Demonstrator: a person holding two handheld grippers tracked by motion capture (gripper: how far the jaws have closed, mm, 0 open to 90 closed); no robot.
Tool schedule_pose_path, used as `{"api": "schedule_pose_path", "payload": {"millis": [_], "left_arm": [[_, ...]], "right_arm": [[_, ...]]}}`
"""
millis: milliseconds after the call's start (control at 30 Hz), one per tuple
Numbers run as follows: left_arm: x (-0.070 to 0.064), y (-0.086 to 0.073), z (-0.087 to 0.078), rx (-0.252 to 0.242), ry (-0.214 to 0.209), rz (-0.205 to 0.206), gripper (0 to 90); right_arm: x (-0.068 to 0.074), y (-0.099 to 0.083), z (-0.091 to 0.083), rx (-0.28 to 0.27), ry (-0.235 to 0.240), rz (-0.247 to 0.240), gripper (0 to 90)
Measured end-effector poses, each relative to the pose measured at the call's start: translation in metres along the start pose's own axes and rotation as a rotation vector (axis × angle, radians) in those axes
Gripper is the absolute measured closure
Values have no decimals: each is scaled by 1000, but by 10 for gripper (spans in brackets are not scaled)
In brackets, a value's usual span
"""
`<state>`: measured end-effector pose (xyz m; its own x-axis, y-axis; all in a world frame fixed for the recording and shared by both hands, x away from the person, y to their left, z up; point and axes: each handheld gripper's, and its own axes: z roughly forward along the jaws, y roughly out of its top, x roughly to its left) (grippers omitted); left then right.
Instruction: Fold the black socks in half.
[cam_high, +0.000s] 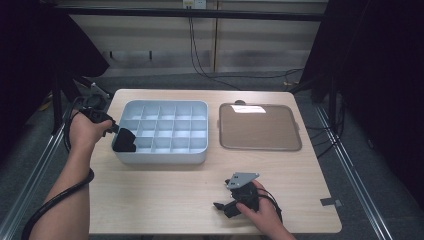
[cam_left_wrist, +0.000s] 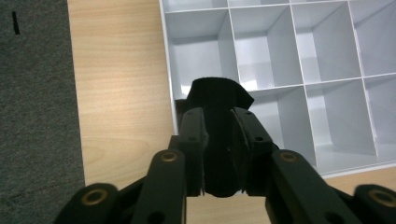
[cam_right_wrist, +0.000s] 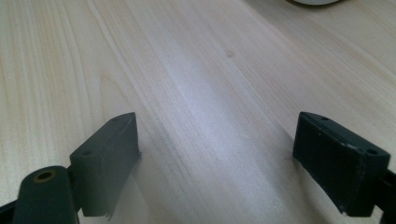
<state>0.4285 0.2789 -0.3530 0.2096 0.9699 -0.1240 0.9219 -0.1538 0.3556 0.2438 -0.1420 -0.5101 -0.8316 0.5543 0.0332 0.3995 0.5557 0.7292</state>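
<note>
Black strap (cam_left_wrist: 217, 100) clamped in left gripper (cam_left_wrist: 218, 122) fingers, long axis along them, over tray (cam_left_wrist: 327, 56) corner, right gripper (cam_right_wrist: 217, 140) fingers apart

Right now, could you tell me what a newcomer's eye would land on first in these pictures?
Probably the pale grey compartment tray in the middle of the wooden table, with the left claw shut on a black folded cloth over its near-left corner compartment. Next, the flat brown tray lying to its right, and the right claw resting open on the bare table near the front edge.
</note>
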Motion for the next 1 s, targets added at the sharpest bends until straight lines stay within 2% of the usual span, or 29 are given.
{"api": "schedule_pose_path", "payload": {"millis": [100, 200, 367, 1000], "left_arm": [[-1, 1, -1, 12, -13, -4, 806], [-2, 2, -1, 20, -12, -19, 839], [-2, 4, -1, 37, -4, -21, 900], [-2, 4, 10, 50, -3, -23, 900]], "right_arm": [[0, 0, 0, 0, 0, 0, 139], [0, 0, 0, 0, 0, 0, 139], [0, 0, 0, -1, 2, 0, 139], [0, 0, 0, -2, 0, 1, 139]]}}
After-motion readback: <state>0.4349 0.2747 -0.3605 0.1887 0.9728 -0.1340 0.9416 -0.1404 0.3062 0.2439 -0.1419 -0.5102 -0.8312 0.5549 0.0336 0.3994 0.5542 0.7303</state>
